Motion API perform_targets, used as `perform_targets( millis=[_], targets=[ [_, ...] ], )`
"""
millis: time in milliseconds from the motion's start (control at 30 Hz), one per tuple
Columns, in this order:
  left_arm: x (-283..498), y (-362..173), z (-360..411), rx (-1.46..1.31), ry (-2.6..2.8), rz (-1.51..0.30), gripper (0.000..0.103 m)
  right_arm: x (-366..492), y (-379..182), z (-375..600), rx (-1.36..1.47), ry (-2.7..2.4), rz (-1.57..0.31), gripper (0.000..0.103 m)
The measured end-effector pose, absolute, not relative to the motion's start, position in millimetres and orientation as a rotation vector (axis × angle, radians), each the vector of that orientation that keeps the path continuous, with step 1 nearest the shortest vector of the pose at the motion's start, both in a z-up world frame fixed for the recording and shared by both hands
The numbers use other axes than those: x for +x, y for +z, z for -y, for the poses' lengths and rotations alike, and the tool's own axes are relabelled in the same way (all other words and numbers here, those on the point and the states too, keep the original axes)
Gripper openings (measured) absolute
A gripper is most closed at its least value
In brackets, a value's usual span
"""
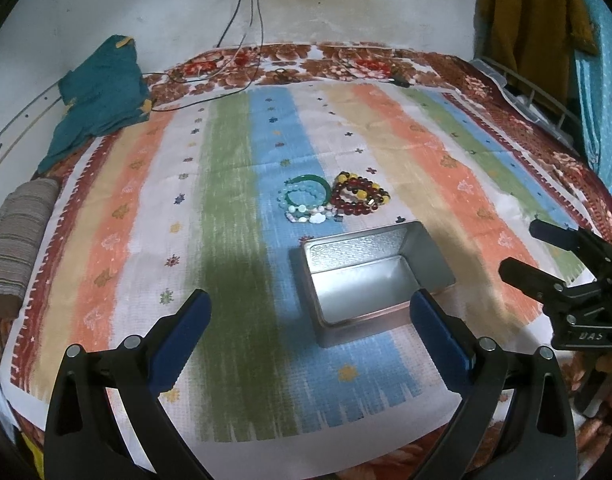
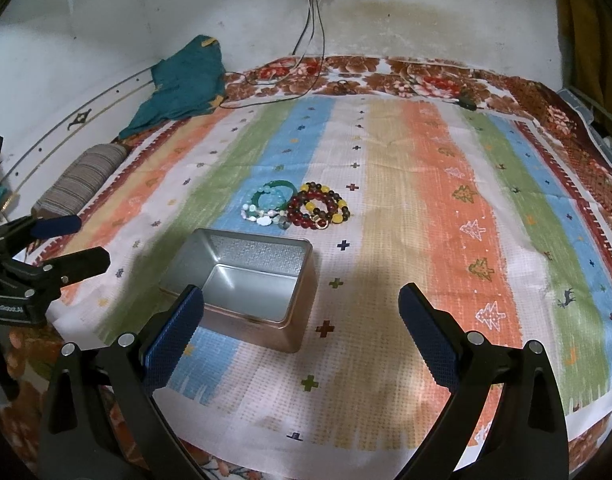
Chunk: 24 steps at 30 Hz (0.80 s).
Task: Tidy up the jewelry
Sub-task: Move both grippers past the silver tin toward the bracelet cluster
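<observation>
A small heap of bead bracelets lies on the striped cloth: green and pale blue ones (image 1: 306,196) (image 2: 270,198) beside red, brown and yellow ones (image 1: 359,196) (image 2: 319,208). Just nearer than the heap stands an open, empty metal tin (image 1: 369,276) (image 2: 246,280). My left gripper (image 1: 311,312) hovers open near the tin's front edge, holding nothing. My right gripper (image 2: 302,308) is open too, to the right of the tin and above the cloth. In the other wrist view each gripper shows from the side, the right gripper (image 1: 521,248) and the left gripper (image 2: 86,240).
The striped cloth (image 1: 234,184) (image 2: 425,200) covers a floral bedspread against a white wall. A teal garment (image 1: 102,96) (image 2: 186,80) and a rolled striped cloth (image 1: 18,240) (image 2: 82,180) lie at the left. Cables (image 1: 242,40) hang from a wall socket to the bed's far edge.
</observation>
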<state>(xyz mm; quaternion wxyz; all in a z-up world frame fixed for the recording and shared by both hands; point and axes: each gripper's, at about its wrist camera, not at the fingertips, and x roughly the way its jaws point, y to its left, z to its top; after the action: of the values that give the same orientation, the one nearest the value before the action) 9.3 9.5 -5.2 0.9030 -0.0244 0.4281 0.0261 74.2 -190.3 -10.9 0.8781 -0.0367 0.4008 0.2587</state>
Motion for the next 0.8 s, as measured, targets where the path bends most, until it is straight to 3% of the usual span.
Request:
perform_targets(
  millis=[800],
  targets=[
    [46.1, -10.1, -19.3, -0.035, 0.096, -0.926, 0.097, 111.8, -15.6, 187.1, -0.084, 0.512, -0.876, 0.099]
  ],
)
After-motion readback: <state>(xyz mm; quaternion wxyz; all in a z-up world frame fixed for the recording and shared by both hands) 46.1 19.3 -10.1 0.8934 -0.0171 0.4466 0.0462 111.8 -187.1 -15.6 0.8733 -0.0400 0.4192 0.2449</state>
